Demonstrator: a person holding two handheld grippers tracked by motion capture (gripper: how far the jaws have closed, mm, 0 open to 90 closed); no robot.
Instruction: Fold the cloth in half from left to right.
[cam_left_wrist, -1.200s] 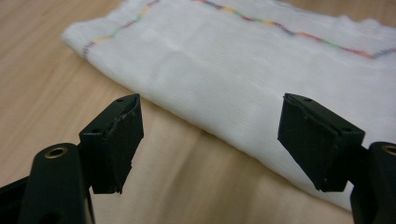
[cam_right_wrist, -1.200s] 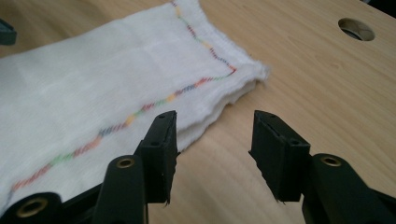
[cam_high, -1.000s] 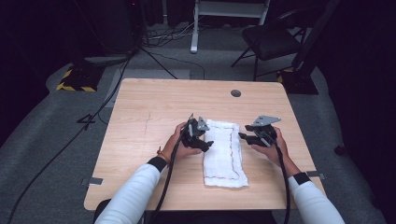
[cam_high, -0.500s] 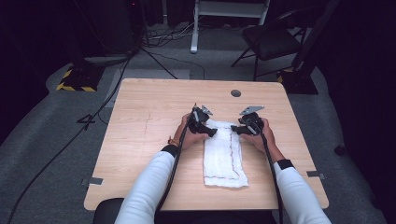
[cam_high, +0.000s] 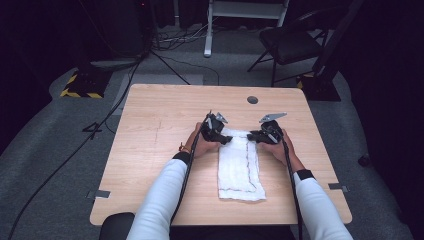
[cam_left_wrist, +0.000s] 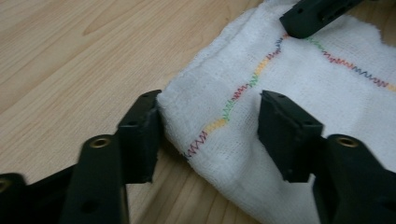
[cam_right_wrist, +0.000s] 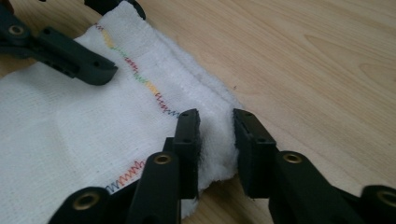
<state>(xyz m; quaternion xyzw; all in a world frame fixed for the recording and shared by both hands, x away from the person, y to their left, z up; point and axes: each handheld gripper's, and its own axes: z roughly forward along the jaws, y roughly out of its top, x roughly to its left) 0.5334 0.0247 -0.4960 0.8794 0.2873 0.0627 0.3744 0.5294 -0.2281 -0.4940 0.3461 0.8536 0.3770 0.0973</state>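
A white towel (cam_high: 239, 165) with multicoloured zigzag stitching lies lengthwise on the wooden table (cam_high: 160, 130). My left gripper (cam_high: 227, 139) is at its far left corner. There the towel (cam_left_wrist: 261, 79) lies between the jaws of the left gripper (cam_left_wrist: 205, 135), which have just been closing; one pad touches the corner's edge, the other rests on the cloth, unpinched. My right gripper (cam_high: 252, 136) is at the far right corner. Its jaws have also been closing, and the right gripper (cam_right_wrist: 215, 140) now pinches a raised fold of the towel (cam_right_wrist: 70, 121) between its pads.
A round dark grommet (cam_high: 252, 100) sits in the table near its far edge. Beyond the table stand a black chair (cam_high: 290, 45) and a white stand (cam_high: 207, 30), with cables across the grey floor. Tape marks the table's near corners (cam_high: 100, 194).
Both hands moved forward and inward from the towel's sides to its far corners and dropped to the table. Both pairs of jaws have narrowed, the right onto a fold of cloth.
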